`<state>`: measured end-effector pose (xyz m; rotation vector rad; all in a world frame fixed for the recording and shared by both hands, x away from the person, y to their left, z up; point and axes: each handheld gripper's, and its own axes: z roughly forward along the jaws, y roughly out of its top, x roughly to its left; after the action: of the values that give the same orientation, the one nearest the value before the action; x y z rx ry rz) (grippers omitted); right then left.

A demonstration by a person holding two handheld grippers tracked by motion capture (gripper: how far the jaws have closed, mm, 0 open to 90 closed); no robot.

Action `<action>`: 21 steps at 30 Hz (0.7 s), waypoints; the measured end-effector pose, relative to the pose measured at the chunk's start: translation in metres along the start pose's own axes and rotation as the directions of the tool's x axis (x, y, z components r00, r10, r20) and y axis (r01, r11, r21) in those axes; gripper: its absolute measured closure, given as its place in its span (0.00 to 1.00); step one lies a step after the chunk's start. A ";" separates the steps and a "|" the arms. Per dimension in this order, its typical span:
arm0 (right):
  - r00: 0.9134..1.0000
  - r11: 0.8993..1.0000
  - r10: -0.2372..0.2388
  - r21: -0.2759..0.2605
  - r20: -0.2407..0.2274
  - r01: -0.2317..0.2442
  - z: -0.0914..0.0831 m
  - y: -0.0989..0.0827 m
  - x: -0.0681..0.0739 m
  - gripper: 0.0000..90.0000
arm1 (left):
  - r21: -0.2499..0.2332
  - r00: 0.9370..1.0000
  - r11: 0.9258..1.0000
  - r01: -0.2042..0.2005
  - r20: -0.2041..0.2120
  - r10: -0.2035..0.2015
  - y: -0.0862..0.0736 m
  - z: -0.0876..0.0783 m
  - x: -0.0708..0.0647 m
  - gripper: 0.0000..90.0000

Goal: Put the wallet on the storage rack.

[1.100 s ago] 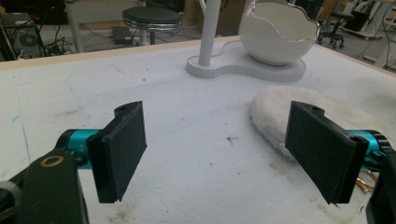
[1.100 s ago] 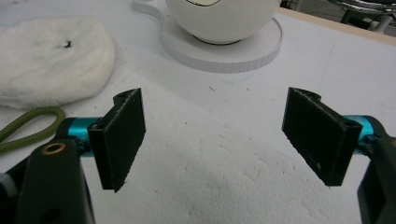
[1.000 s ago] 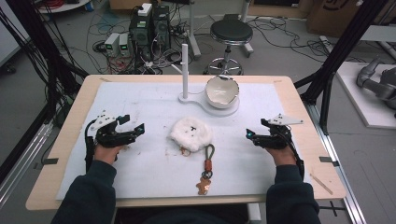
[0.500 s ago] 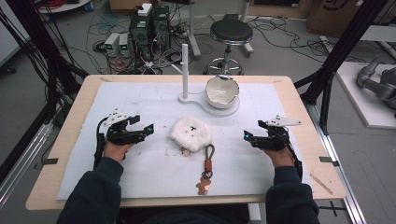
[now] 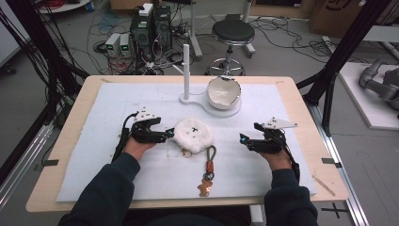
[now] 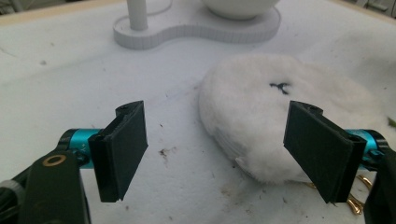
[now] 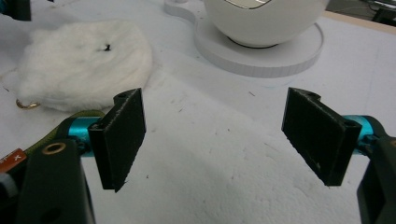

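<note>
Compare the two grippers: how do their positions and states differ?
The left gripper is right at the white fluffy pouch, whose edge lies between its jaws; the right gripper is apart from it, over bare mat. Both stand wide open and hold nothing.

Wooden table point(image 5: 301, 101) carries a white foam mat point(image 5: 263, 167) over most of its top. On the mat: white fluffy pouch point(image 5: 193, 134) just right of the left gripper point(image 5: 164, 136), jaws spread; keychain strap point(image 5: 207, 165) beside it, between both grippers; white stand base point(image 5: 207, 101) with post and bowl beyond them; right gripper point(image 5: 244, 141) well apart.
</note>
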<state>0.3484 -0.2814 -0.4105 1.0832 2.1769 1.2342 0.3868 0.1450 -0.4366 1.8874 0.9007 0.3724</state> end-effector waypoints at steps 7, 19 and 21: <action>0.999 0.999 -0.017 0.034 -0.028 0.018 0.012 0.001 0.005 0.26 | 0.047 0.997 0.998 0.034 0.061 -0.037 -0.006 0.015 -0.003 0.34; 0.998 0.999 -0.023 0.041 -0.055 0.025 0.017 0.003 0.009 0.26 | 0.104 0.997 0.994 -0.029 0.078 0.021 -0.004 0.013 -0.016 0.84; 0.998 0.999 -0.017 0.037 -0.064 0.019 0.018 0.003 0.010 0.26 | 0.084 0.997 0.996 -0.037 0.074 0.031 -0.002 0.011 -0.017 0.86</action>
<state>0.3556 -0.2632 -0.4170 1.0501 2.2612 1.2402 0.3807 0.1261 -0.4415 1.9835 0.8486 0.2885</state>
